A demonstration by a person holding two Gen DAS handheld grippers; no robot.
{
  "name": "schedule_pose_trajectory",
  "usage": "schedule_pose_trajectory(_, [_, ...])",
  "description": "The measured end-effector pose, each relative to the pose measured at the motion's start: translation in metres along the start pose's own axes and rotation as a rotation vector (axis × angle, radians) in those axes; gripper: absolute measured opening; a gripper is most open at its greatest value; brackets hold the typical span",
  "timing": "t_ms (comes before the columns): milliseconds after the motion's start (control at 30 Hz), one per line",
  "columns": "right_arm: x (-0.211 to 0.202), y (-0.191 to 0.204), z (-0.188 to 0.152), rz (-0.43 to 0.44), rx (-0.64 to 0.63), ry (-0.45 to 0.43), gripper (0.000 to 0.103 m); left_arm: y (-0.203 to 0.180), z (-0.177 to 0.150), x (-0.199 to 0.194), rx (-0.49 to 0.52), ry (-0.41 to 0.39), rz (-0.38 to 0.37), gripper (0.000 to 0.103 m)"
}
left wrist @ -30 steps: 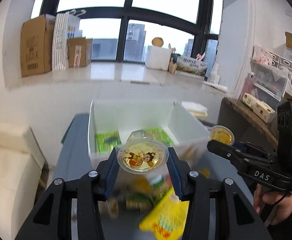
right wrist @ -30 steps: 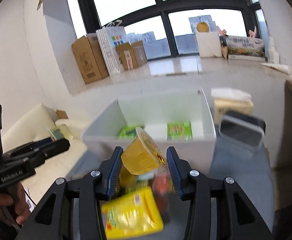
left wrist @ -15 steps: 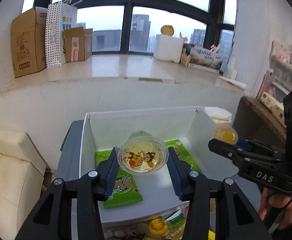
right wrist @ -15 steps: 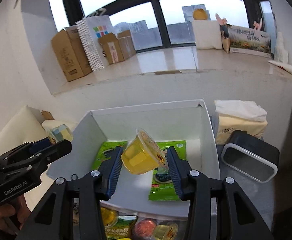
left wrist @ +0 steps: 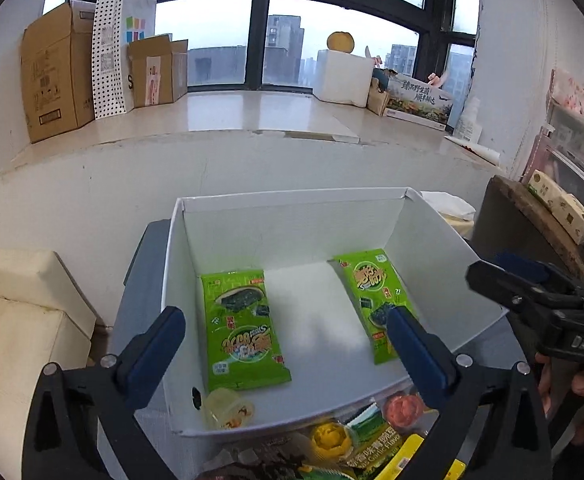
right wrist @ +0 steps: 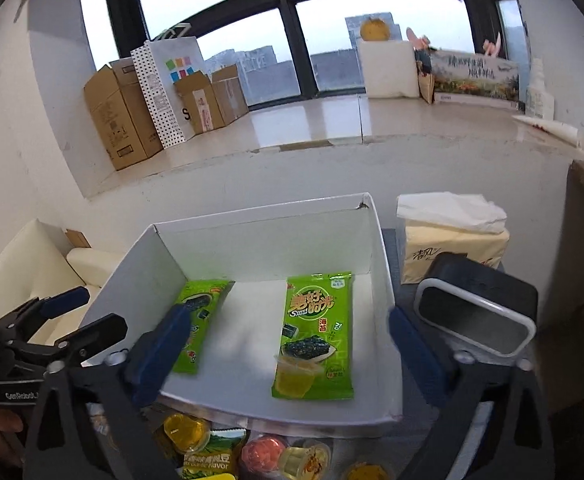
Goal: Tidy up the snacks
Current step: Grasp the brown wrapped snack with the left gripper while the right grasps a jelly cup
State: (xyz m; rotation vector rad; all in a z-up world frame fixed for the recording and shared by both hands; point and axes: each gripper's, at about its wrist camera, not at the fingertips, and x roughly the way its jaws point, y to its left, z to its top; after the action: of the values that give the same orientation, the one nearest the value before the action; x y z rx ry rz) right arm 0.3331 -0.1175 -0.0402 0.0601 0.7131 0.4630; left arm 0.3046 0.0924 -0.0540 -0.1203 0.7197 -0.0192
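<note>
left wrist view: left gripper (left wrist: 286, 338) spread wide, grasping nothing; pale jelly cup (left wrist: 228, 403) lies lower left inside the white box (left wrist: 292, 216), partly blurred.
right wrist view: right gripper (right wrist: 290, 342) released, empty; yellow jelly cup (right wrist: 295, 374) rests on a green seaweed packet (right wrist: 316, 332), frame centre.

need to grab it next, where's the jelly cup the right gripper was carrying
In the right wrist view, the yellow jelly cup lies inside the white box, on the right-hand green seaweed packet, near the front wall.
</note>
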Motion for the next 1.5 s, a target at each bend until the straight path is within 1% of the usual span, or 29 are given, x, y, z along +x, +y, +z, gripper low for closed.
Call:
schedule_pose_trajectory(67, [-0.009, 0.002, -0.002, -0.004, -0.008, -0.03, 0.103, -0.001, -0.003, -0.003, 0.002, 0.01, 0.0, 0.103])
schedule_pose_trajectory(167, [-0.023, 0.003, -0.004, 0.009, -0.005, -0.044, 0.103, -0.003, -0.007, -0.011, 0.003, 0.015, -0.007, 0.103])
schedule_pose_trajectory(367, [-0.073, -0.006, -0.022, 0.04, 0.008, -0.101, 0.103, -0.006, -0.027, -0.045, -0.001, -0.007, -0.04, 0.103])
schedule_pose_trajectory(467, [-0.097, -0.011, -0.043, 0.032, 0.005, -0.112, 0.103, -0.011, -0.045, -0.065, 0.006, -0.016, -0.053, 0.103])
schedule_pose_trajectory(600, [-0.113, -0.02, -0.08, 0.002, 0.021, -0.079, 0.103, -0.015, -0.072, -0.087, -0.002, -0.022, -0.068, 0.103])
schedule_pose_trajectory(733, [-0.102, -0.028, -0.116, -0.064, 0.039, -0.003, 0.103, -0.016, -0.1, -0.105, -0.02, -0.019, -0.073, 0.103])
schedule_pose_trajectory(867, [-0.082, -0.039, -0.134, -0.058, 0.072, 0.049, 0.103, -0.014, -0.127, -0.114, -0.015, 0.014, -0.058, 0.103])
schedule_pose_trajectory(967, [-0.063, -0.042, -0.135, -0.059, 0.058, 0.069, 0.103, -0.007, -0.144, -0.12, -0.034, 0.028, -0.052, 0.103])
schedule_pose_trajectory(1000, [-0.057, -0.042, -0.134, -0.055, 0.041, 0.073, 0.103, -0.004, -0.149, -0.121, -0.042, 0.034, -0.051, 0.103])
schedule_pose_trajectory(1100, [-0.036, -0.036, -0.128, -0.085, -0.03, 0.1, 0.103, 0.007, -0.161, -0.123, -0.072, 0.044, -0.029, 0.103])
schedule_pose_trajectory(1167, [-0.021, -0.034, -0.126, -0.082, -0.054, 0.124, 0.102, 0.014, -0.164, -0.123, -0.084, 0.044, -0.018, 0.103])
schedule_pose_trajectory(1233, [-0.01, -0.036, -0.124, -0.087, -0.058, 0.145, 0.094, 0.021, -0.166, -0.123, -0.093, 0.047, -0.01, 0.103])
schedule_pose_trajectory(1267, [-0.003, -0.038, -0.124, -0.1, -0.055, 0.169, 0.08, 0.024, -0.166, -0.123, -0.099, 0.048, -0.006, 0.103])
schedule_pose_trajectory(1300, [0.004, -0.042, -0.124, -0.103, -0.043, 0.197, 0.069, 0.028, -0.167, -0.122, -0.105, 0.048, -0.003, 0.103])
schedule_pose_trajectory(1333, [0.009, -0.045, -0.127, -0.101, -0.032, 0.215, 0.048, 0.032, -0.167, -0.122, -0.113, 0.049, -0.001, 0.103])
schedule_pose_trajectory(1367, [0.013, -0.047, -0.128, -0.103, -0.024, 0.235, 0.041, 0.034, -0.167, -0.121, -0.118, 0.051, 0.001, 0.103])
schedule_pose_trajectory(1400, [0.013, -0.048, -0.129, -0.112, -0.027, 0.224, 0.04, 0.037, -0.168, -0.12, -0.125, 0.051, 0.004, 0.103])
schedule_pose_trajectory(1500, [0.008, -0.05, -0.133, -0.085, -0.009, 0.211, 0.04, 0.045, -0.17, -0.117, -0.141, 0.057, 0.005, 0.103])
